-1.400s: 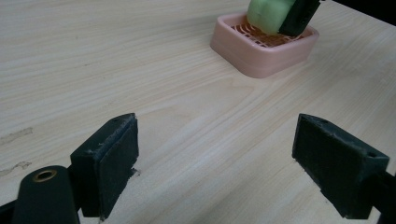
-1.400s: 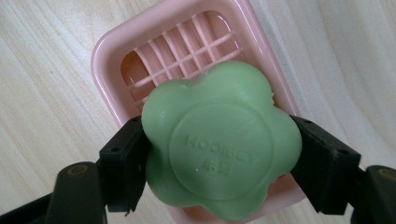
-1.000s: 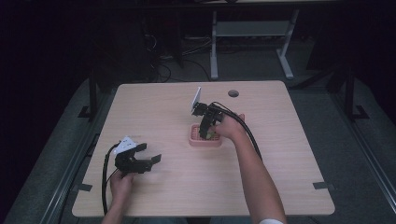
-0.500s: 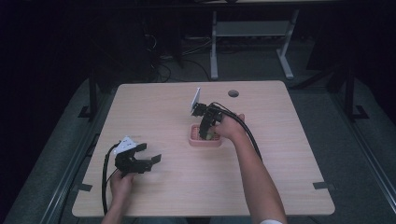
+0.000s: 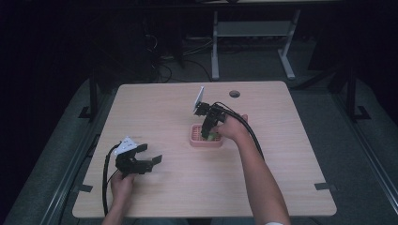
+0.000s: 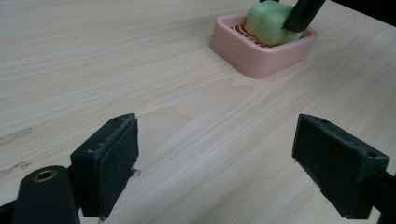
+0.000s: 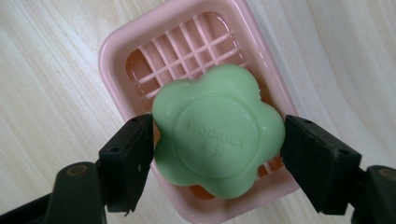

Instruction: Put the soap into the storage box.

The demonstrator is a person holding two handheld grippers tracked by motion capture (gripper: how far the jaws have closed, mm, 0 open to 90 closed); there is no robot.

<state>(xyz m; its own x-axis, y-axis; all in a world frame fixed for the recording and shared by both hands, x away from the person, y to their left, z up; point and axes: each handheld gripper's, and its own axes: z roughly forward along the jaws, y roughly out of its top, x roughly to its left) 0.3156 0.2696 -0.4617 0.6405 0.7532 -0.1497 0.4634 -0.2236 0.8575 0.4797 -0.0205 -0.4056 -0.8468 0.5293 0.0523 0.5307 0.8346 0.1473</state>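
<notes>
A green flower-shaped soap (image 7: 217, 135) sits in a pink slatted soap dish (image 7: 126, 46) near the middle of the table. My right gripper (image 7: 217, 149) points down at the dish, its two black jaws pressed against opposite sides of the soap. In the high view the right gripper (image 5: 209, 132) stands over the soap dish (image 5: 205, 141). The left gripper view shows the soap (image 6: 266, 23) in the dish (image 6: 261, 58) with one right jaw against it. My left gripper (image 5: 151, 155) rests low at the table's front left, open and holding nothing (image 6: 215, 154).
The light wooden table (image 5: 281, 154) has a round cable hole (image 5: 234, 93) near its far edge. A cable (image 5: 251, 133) trails from the right gripper along the forearm. Dark floor and a white desk frame (image 5: 253, 33) lie beyond the table.
</notes>
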